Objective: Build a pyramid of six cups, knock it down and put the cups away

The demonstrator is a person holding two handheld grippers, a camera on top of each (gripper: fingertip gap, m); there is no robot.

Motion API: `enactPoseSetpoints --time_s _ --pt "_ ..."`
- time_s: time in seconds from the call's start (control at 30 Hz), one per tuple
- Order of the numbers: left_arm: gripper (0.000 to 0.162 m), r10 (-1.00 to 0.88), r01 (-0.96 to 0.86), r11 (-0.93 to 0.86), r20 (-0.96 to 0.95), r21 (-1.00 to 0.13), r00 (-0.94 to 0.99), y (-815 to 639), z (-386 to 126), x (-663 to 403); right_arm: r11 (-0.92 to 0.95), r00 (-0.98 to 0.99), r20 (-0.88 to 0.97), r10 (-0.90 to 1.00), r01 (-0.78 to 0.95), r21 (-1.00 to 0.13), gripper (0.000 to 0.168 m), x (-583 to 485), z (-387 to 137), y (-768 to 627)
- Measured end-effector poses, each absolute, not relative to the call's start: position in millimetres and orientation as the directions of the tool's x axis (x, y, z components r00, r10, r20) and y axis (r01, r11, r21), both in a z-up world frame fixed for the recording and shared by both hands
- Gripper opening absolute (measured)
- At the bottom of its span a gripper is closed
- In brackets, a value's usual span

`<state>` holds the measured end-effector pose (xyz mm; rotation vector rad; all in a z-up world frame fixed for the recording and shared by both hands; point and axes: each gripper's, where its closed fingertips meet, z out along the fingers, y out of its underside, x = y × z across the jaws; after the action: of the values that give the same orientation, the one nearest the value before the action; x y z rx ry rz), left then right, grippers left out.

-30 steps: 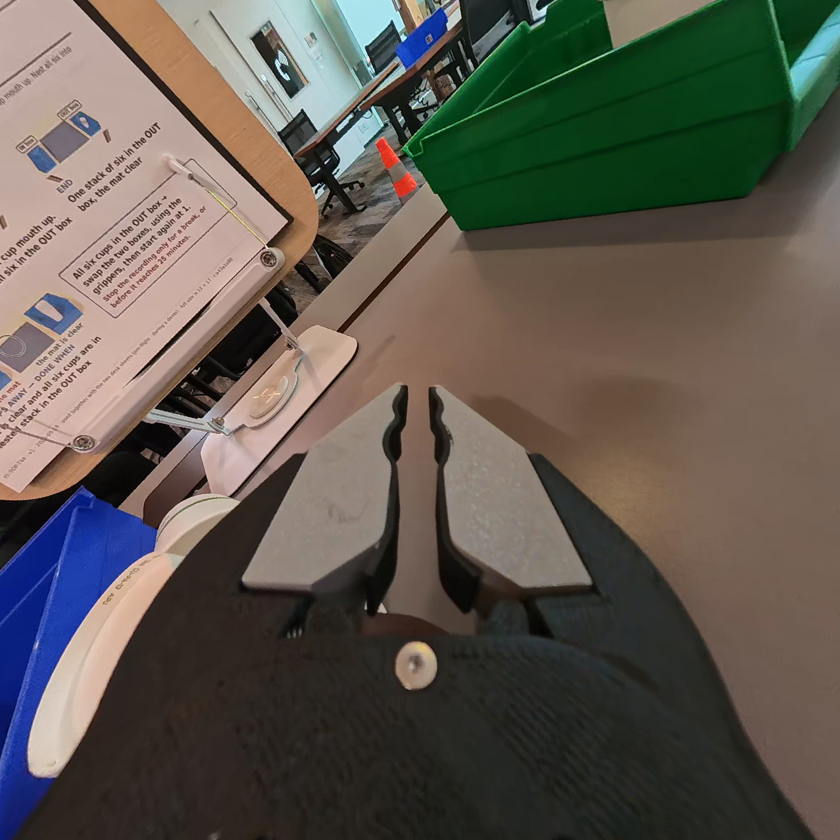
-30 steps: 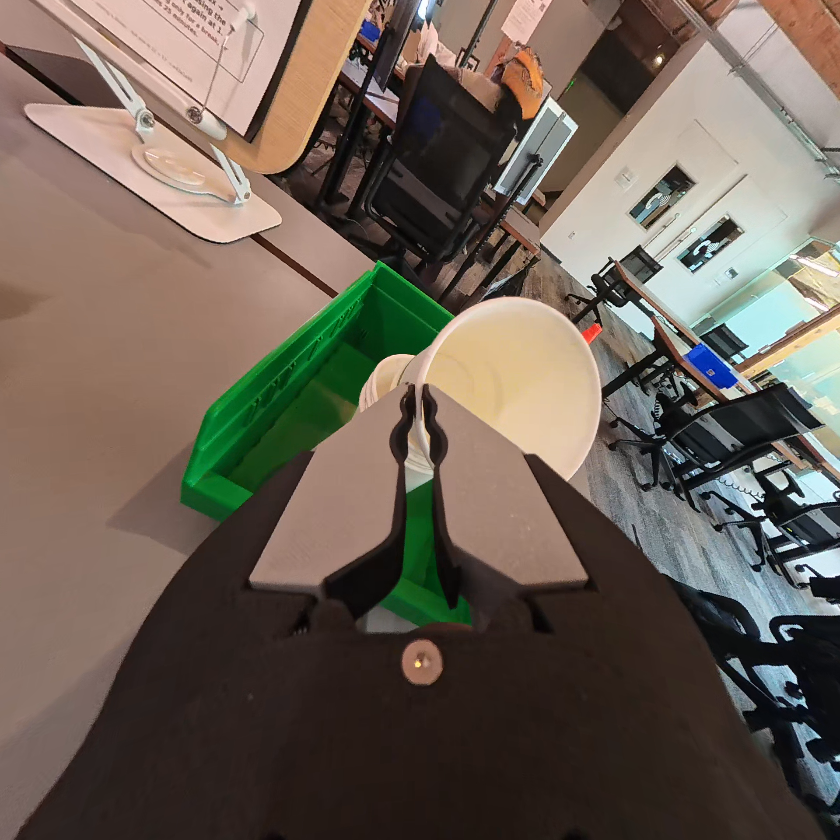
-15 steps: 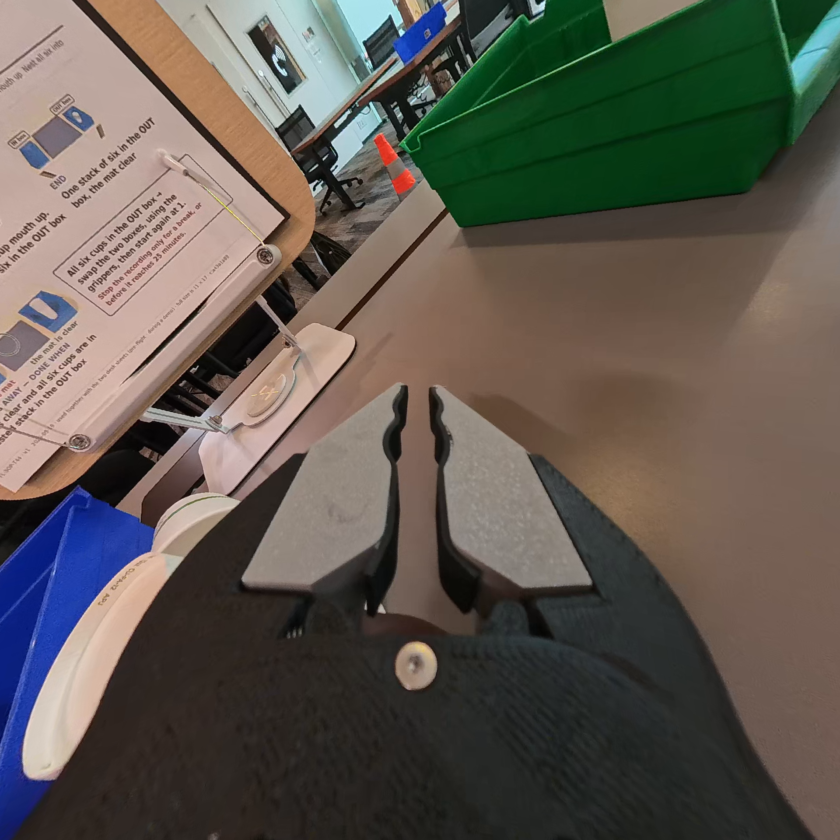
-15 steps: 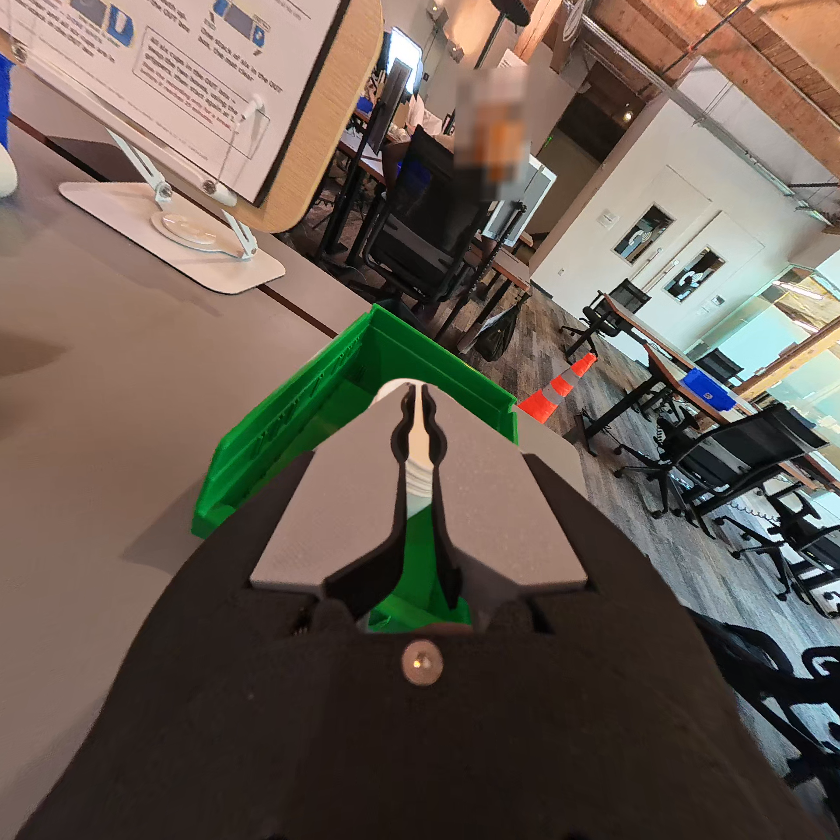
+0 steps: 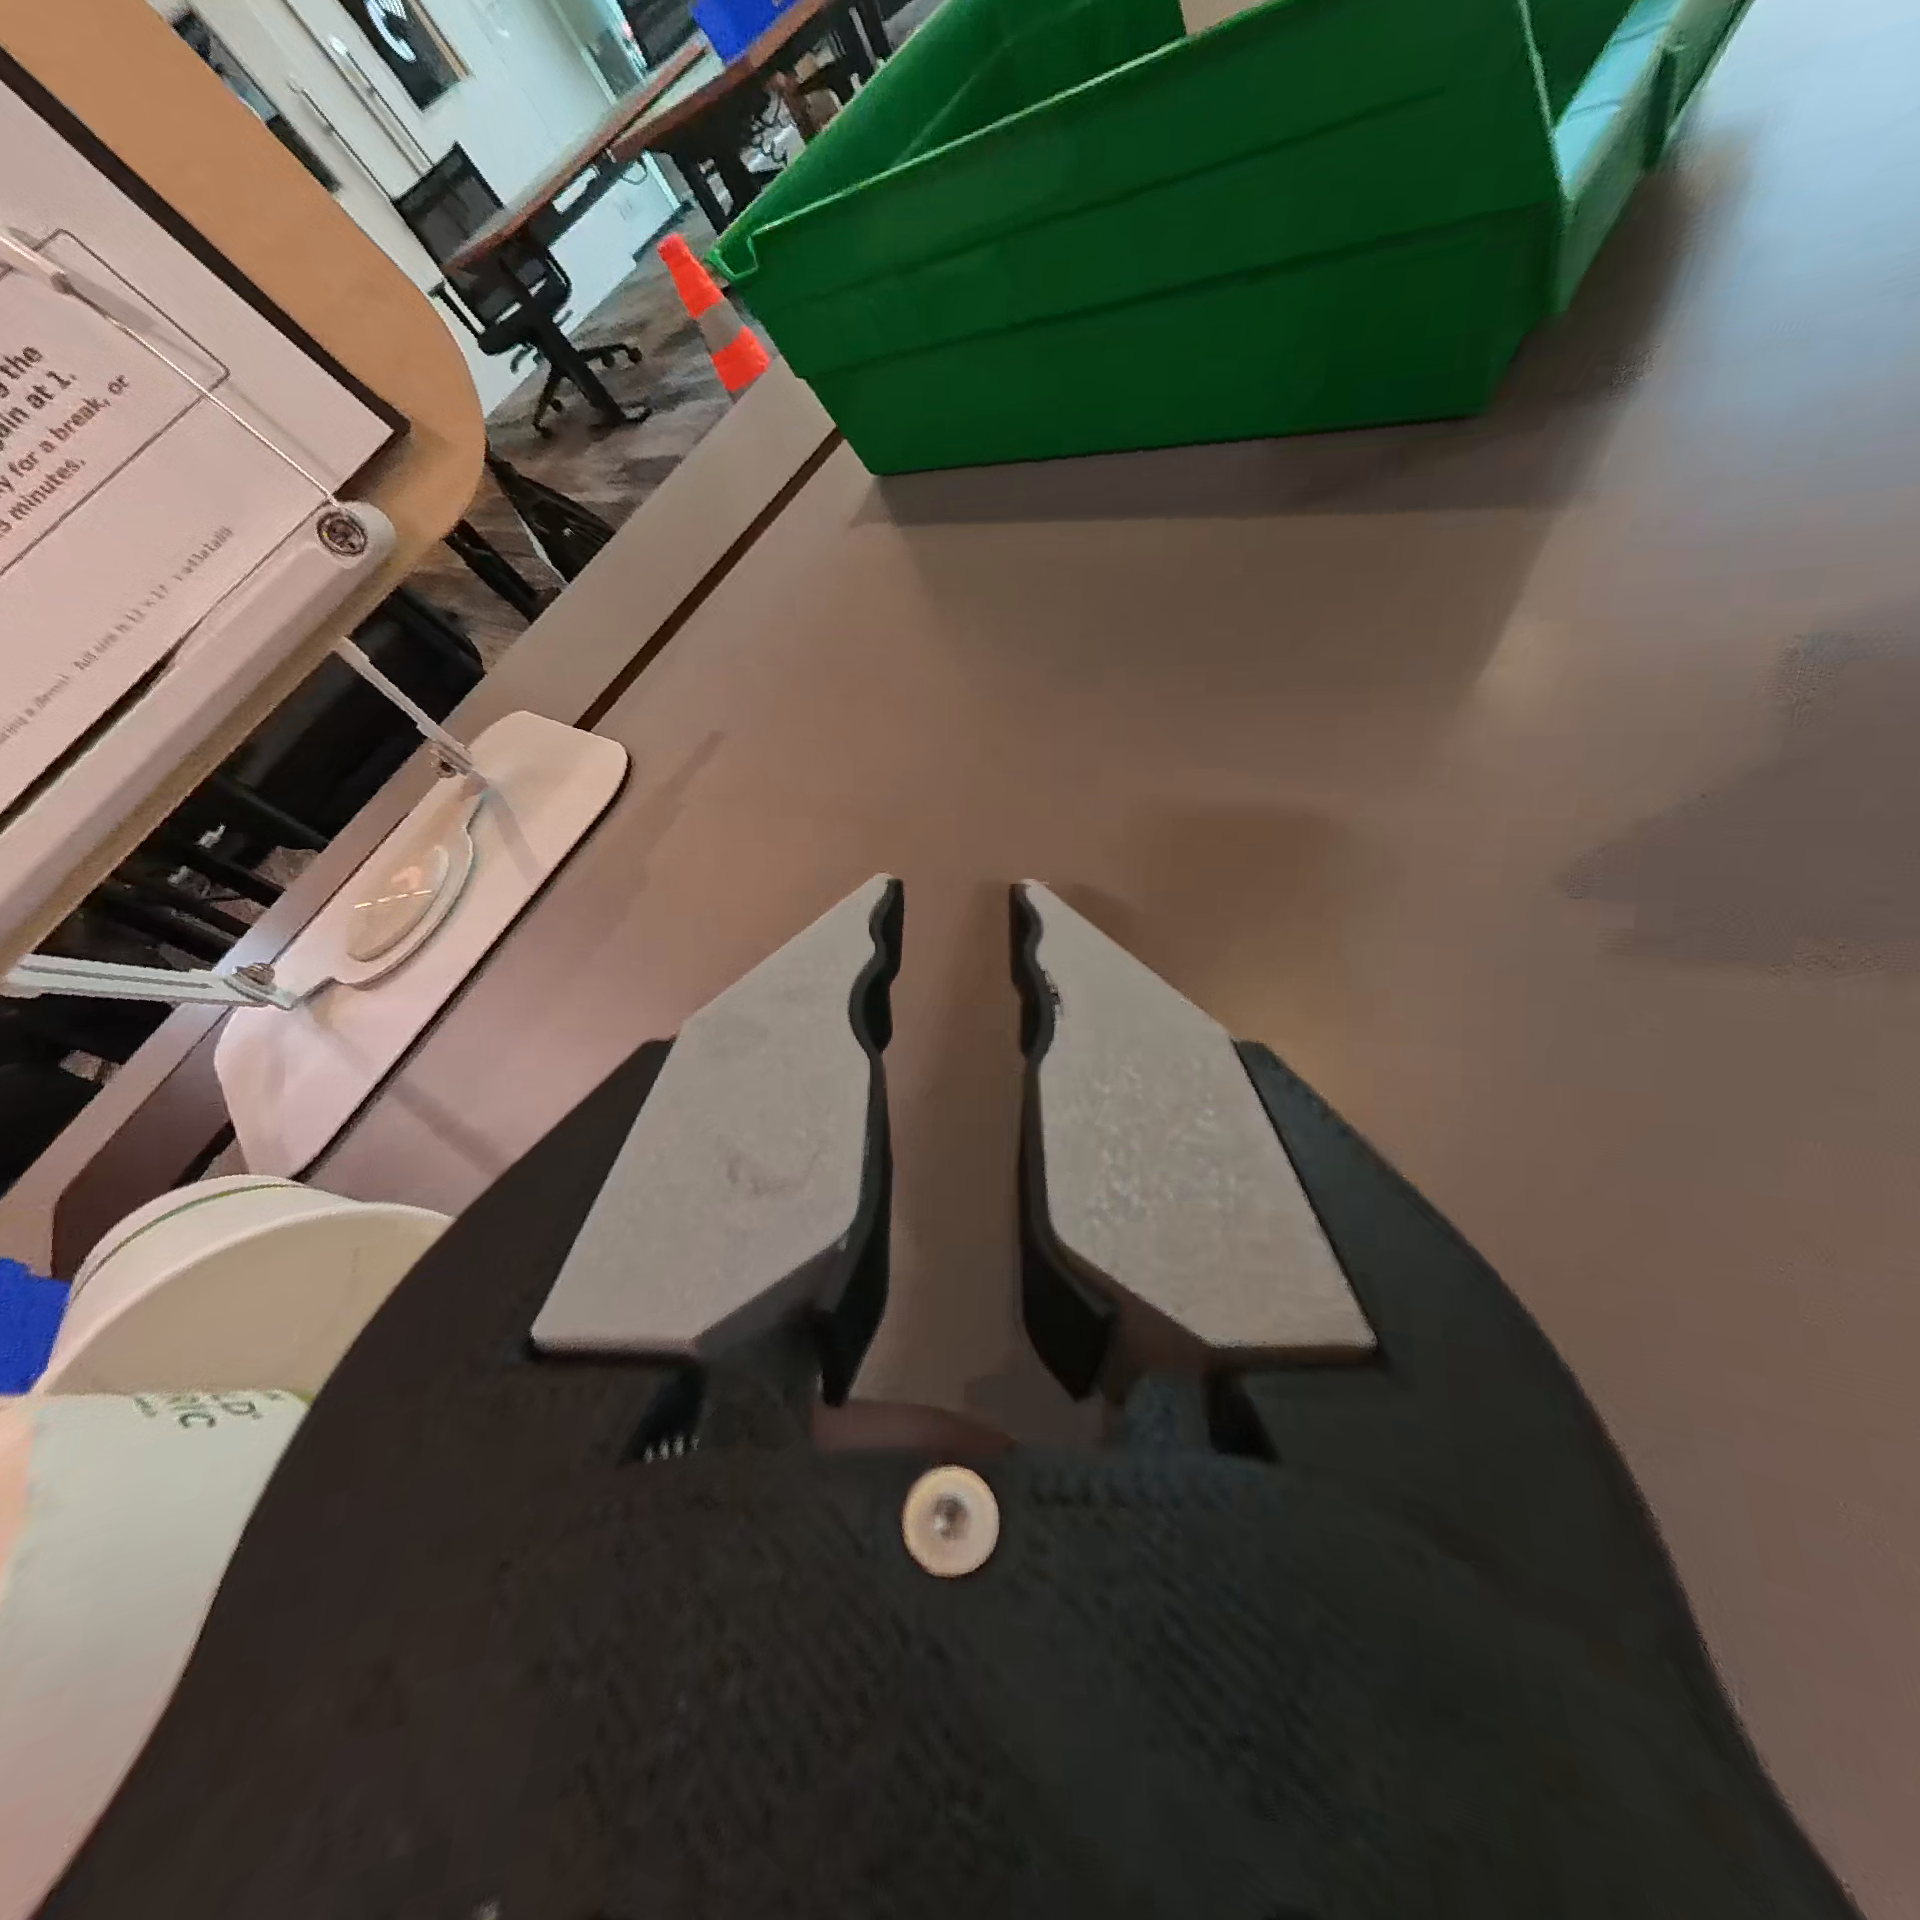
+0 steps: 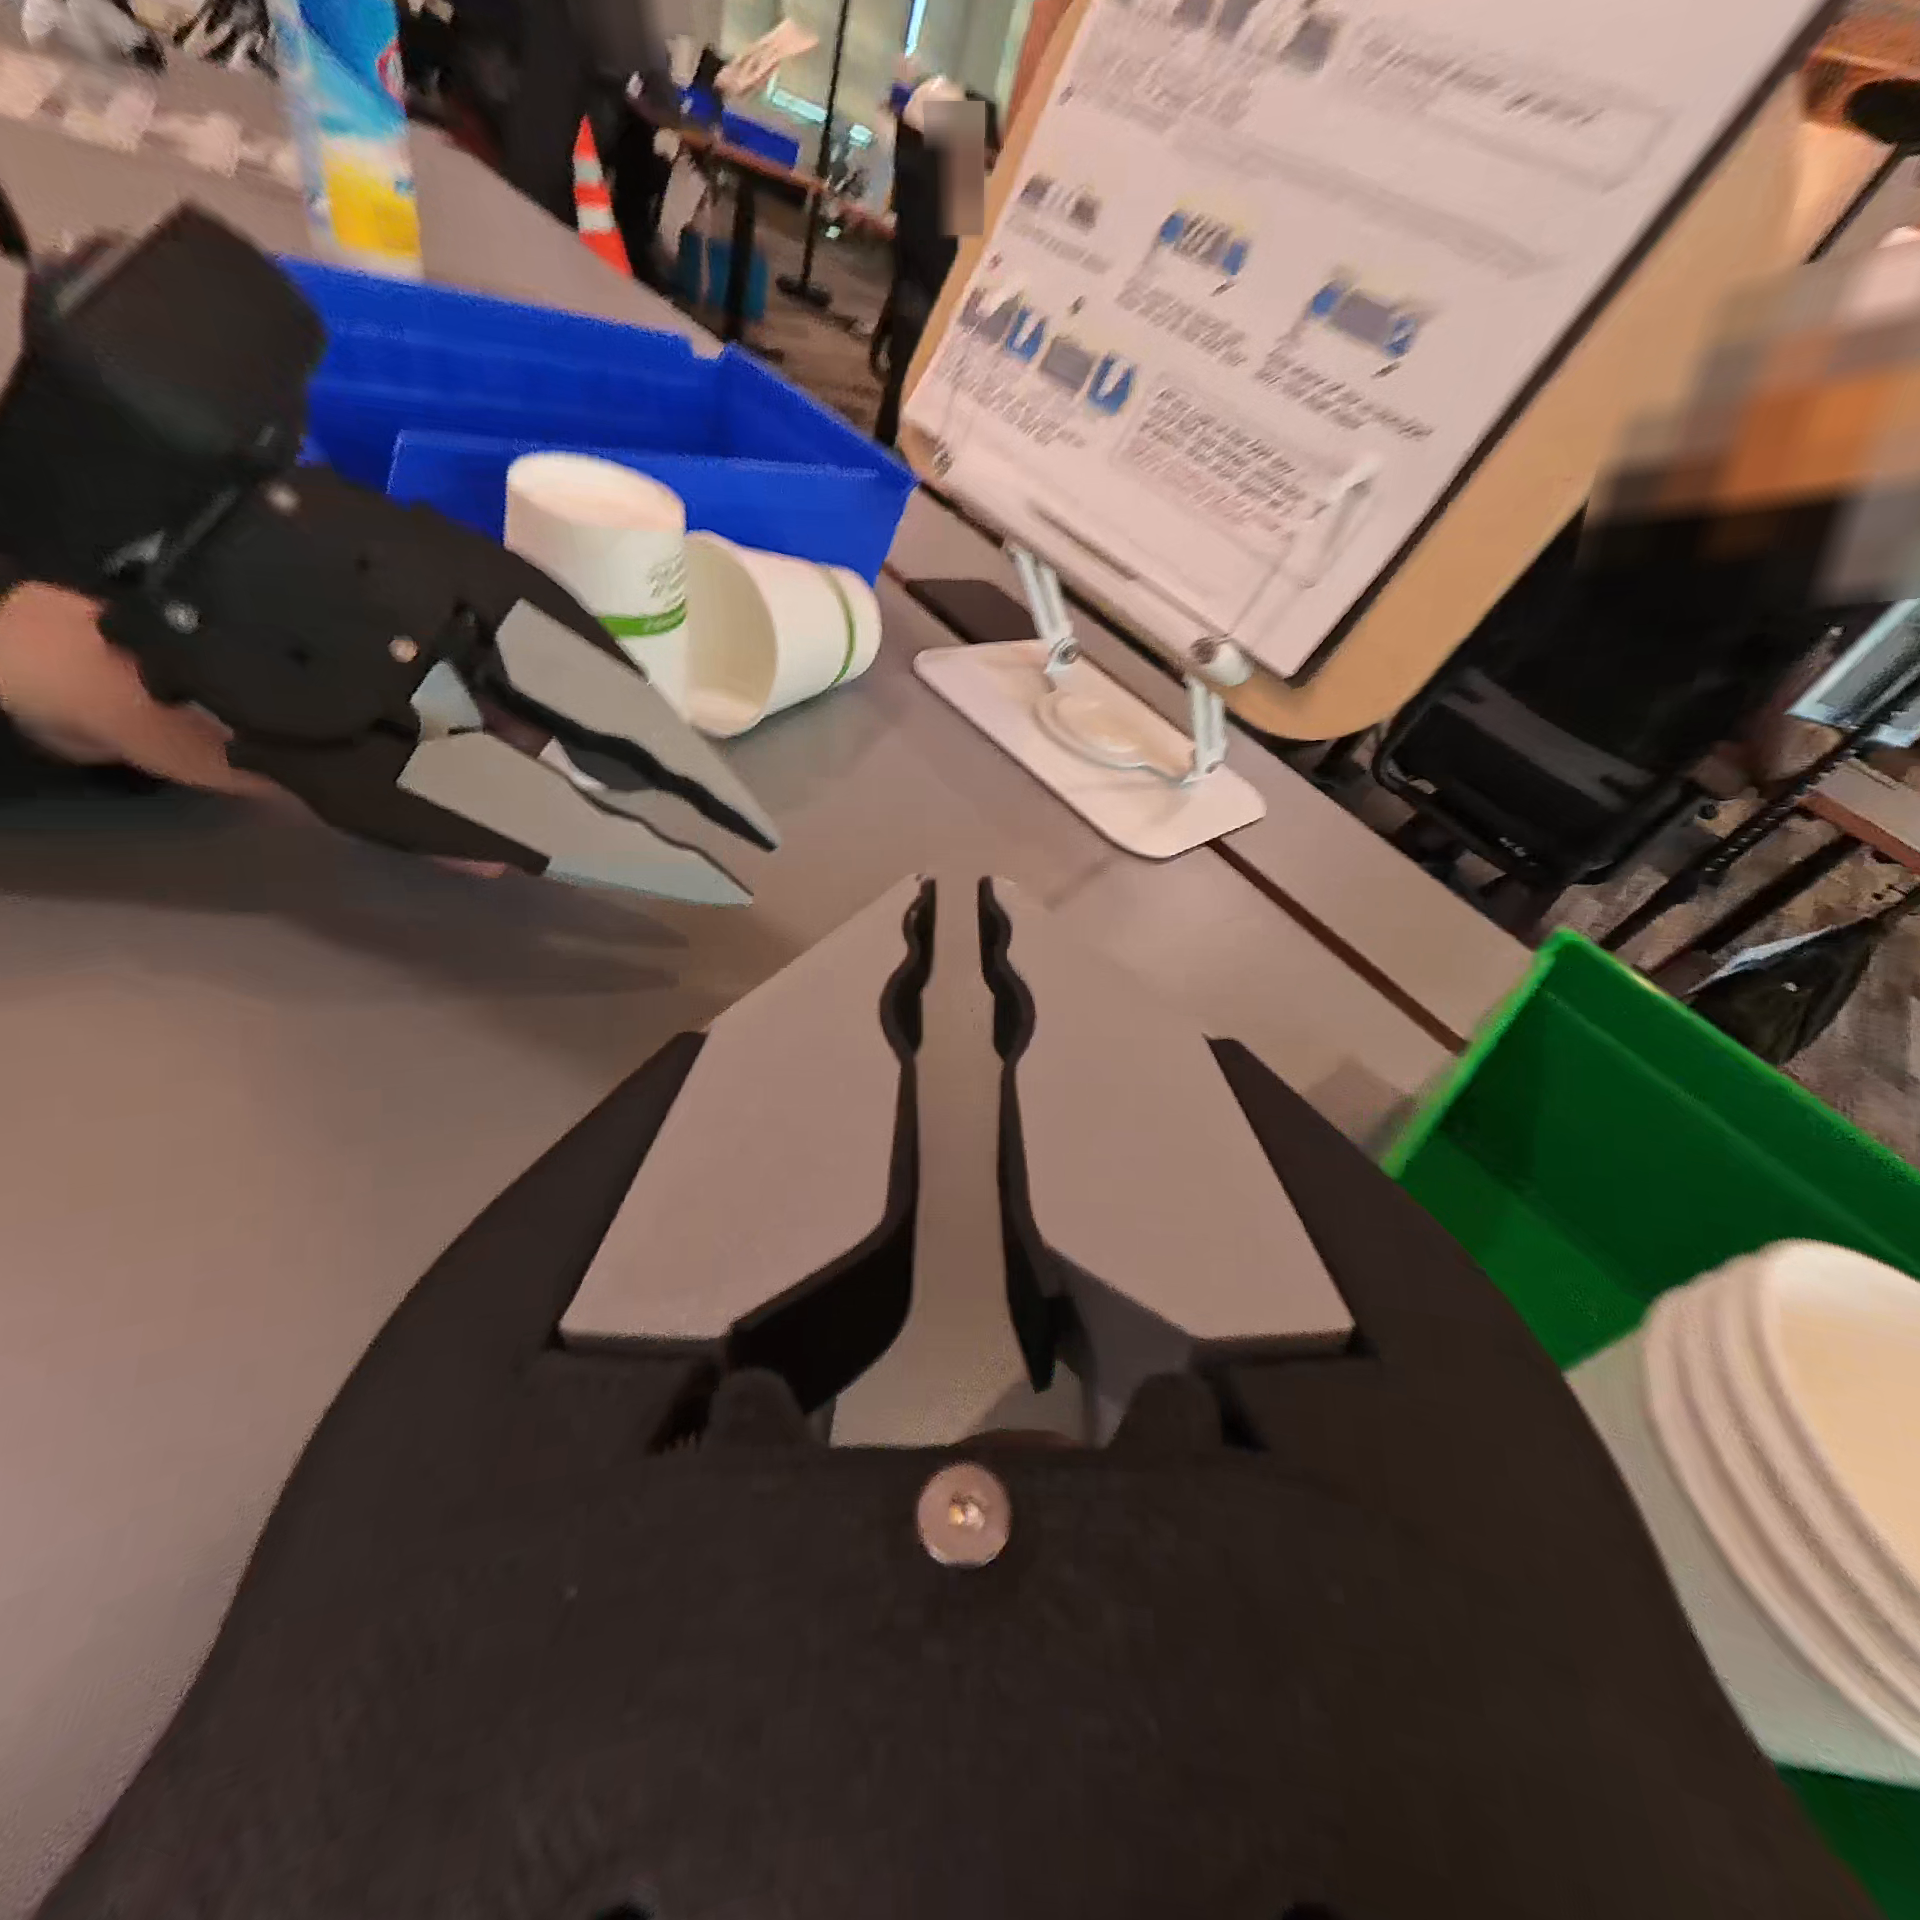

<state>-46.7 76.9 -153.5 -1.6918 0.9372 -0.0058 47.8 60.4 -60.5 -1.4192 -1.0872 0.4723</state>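
Observation:
My left gripper (image 5: 956,894) is open and empty, low over the brown table (image 5: 1351,727). It also shows in the right wrist view (image 6: 753,868), jaws slightly apart with nothing between them. Behind it, one white cup with a green band (image 6: 603,551) stands and another (image 6: 774,644) lies on its side. Both also show at the lower left of the left wrist view (image 5: 239,1278). My right gripper (image 6: 956,888) is open by a narrow gap and empty, above the table. A nested stack of white cups (image 6: 1787,1455) sits in the green bin (image 6: 1621,1174) at my lower right.
A blue bin (image 6: 582,384) stands behind the two loose cups. An instruction board (image 6: 1299,260) on a white stand (image 6: 1091,748) sits at the table's far edge. The green bin (image 5: 1195,343) is ahead right in the left wrist view. An orange cone (image 5: 717,312) stands on the floor beyond. The gap from one gripper's tips to the other's is roughly 15 cm.
My right gripper held a white cup over the green bin, let it go onto the stack there, and swung left toward the table's middle. My left gripper's jaws opened wider.

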Motion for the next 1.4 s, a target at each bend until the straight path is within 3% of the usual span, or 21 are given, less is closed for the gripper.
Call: enactPoseSetpoints --time_s 0.13,0.27,0.43,0.67,0.83,1.23,1.4 --pt "0.042 -0.532 -0.538 -0.041 -0.437 -0.842 0.725 81 -143 -52 0.195 0.458 0.406 0.791 0.441 -0.876 0.013 42 -79 65" --pt "0.043 -0.462 -0.501 0.013 -0.449 -0.865 0.765 81 -113 -66 0.185 0.477 0.390 0.788 0.420 -0.888 0.013 47 -78 70" --pt "0.041 -0.587 -0.513 -0.032 -0.399 -0.858 0.704 60 -108 -77 0.156 0.500 0.335 0.798 0.366 -0.918 0.013 55 -73 74" --pt "0.025 -0.512 -0.353 0.024 -0.315 -0.935 0.799 56 -63 -127 0.149 0.501 0.325 0.802 0.359 -0.921 0.013 57 -72 74" --pt "0.034 -0.570 -0.398 -0.164 -0.242 -0.903 0.785 54 -99 -160 0.143 0.496 0.319 0.807 0.359 -0.922 0.013 57 -74 74" --pt "0.030 -0.535 -0.365 -0.214 -0.204 -0.906 0.820 42 -93 -191 0.145 0.490 0.322 0.810 0.366 -0.919 0.013 56 -75 74" --pt "0.014 -0.523 -0.370 -0.258 -0.193 -0.892 0.830 42 -100 -200 0.150 0.491 0.326 0.808 0.363 -0.919 0.013 56 -74 74"
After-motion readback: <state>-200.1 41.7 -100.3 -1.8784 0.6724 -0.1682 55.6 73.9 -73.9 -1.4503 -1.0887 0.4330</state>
